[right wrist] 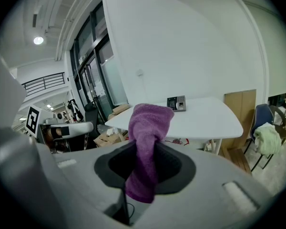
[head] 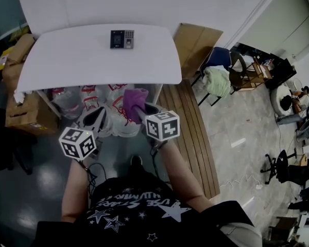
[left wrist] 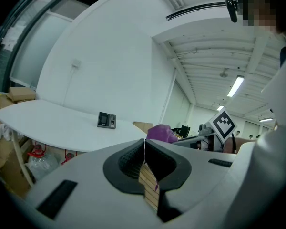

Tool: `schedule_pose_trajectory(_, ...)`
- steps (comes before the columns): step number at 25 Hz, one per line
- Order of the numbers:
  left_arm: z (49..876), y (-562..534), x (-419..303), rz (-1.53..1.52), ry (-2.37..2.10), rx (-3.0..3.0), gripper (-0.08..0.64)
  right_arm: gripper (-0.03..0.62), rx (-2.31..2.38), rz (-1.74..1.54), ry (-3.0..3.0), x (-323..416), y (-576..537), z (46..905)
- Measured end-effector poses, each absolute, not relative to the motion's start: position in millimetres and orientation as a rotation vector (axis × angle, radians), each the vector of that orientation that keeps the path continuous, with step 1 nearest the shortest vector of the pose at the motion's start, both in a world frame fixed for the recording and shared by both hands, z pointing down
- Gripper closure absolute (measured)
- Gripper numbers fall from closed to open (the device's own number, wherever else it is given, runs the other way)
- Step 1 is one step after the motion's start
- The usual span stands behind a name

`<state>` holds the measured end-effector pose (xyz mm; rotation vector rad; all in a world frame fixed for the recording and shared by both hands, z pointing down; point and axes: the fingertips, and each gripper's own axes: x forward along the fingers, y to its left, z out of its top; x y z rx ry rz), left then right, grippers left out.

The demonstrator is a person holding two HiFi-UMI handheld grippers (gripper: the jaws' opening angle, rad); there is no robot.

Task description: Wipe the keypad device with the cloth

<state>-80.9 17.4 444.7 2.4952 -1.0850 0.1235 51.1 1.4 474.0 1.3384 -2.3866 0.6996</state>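
Note:
A dark keypad device (head: 122, 38) lies near the far edge of a white table (head: 67, 60); it also shows small in the left gripper view as the keypad device (left wrist: 107, 120) and in the right gripper view as the keypad device (right wrist: 177, 103). My right gripper (head: 138, 108) is shut on a purple cloth (head: 134, 101), held in the air short of the table's near edge. The cloth (right wrist: 147, 142) stands up between the jaws and hangs below them. My left gripper (head: 100, 118) is beside it, shut with nothing held, its jaws pressed together (left wrist: 144, 149).
Under the table stand plastic bags and bottles (head: 87, 102). Cardboard boxes (head: 18, 94) sit at the left, flat cardboard (head: 198, 42) leans at the right. A chair with a pale green cloth (head: 219, 78) stands further right. Wooden planking (head: 188, 133) runs along the floor.

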Motion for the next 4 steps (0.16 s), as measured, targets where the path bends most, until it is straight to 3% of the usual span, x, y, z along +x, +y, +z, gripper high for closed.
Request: schedule_pose_trajectory(4,448,38,-99,0.126,-1.071,2.499,0.551,0.494,1.337,0.686,-2.383,31,26,476)
